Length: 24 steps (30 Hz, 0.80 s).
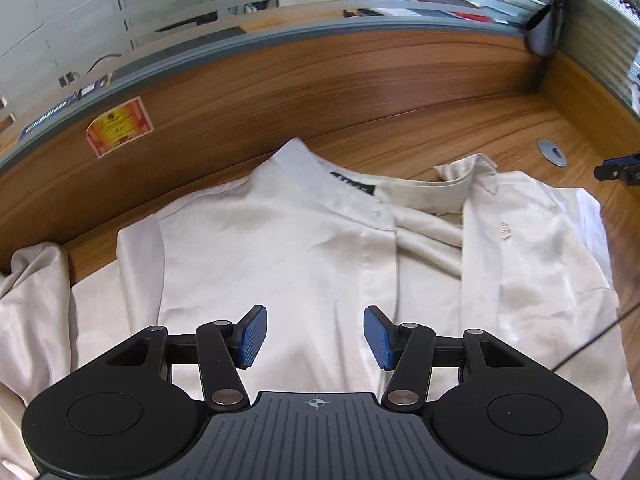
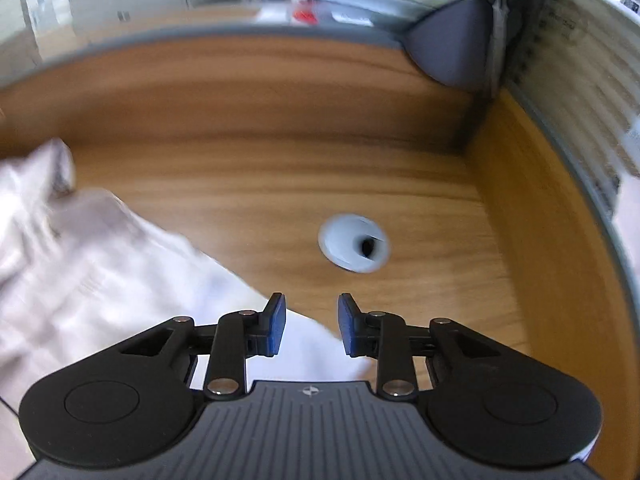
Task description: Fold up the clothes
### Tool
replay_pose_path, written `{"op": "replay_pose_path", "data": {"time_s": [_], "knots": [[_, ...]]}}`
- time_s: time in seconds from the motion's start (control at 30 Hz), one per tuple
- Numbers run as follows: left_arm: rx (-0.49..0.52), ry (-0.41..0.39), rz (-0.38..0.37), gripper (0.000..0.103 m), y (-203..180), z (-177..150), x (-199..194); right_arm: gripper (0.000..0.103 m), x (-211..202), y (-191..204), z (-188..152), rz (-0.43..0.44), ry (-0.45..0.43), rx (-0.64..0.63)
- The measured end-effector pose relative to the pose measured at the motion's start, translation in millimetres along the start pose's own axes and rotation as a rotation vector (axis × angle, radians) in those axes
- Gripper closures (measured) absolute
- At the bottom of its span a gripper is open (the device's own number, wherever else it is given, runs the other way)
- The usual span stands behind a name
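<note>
A cream shirt (image 1: 304, 248) is spread front-up on the wooden table (image 1: 460, 128), collar toward the far partition. The left hand-held gripper (image 1: 315, 336) is tilted steeply down over its chest, jaws parted with nothing between them. The right hand-held gripper (image 2: 312, 330) is angled down over the shirt's edge, jaws narrowly apart and empty, near a cable grommet (image 2: 354, 242)

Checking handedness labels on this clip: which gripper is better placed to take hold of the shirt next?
Probably the left. The left gripper hangs open over the white shirt front; the right gripper, also open, sits at the shirt's edge, aimed mostly at bare desk.
</note>
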<state>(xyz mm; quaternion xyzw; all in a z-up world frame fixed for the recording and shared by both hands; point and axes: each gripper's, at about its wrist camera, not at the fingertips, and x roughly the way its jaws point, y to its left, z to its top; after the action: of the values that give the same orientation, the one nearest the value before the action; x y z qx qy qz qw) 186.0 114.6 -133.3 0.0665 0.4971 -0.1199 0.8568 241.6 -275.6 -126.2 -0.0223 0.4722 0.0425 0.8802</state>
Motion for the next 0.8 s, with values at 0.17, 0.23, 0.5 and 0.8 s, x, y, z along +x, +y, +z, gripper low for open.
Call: {"op": "replay_pose_path", "data": {"time_s": [0.17,0.23,0.5,0.8], "knots": [[-0.007,-0.007,-0.007,0.047,11.5,0.0,2.6,0.065,13.1,39.3,11.8,0.188,-0.006,0.048],[-0.006,-0.009,-0.008,0.047,12.4,1.3,2.5,0.065,25.4,57.8,16.6,0.208,0.004,0.028],[0.012,-0.043,-0.047,0.046,7.4,-5.6,-11.8,0.065,76.5,105.1,35.8,0.212,0.044,-0.061],[-0.065,-0.074,-0.155,0.046,-2.0,-8.3,-14.0,0.099,58.1,121.3,46.3,0.352,0.075,-0.07]]}}
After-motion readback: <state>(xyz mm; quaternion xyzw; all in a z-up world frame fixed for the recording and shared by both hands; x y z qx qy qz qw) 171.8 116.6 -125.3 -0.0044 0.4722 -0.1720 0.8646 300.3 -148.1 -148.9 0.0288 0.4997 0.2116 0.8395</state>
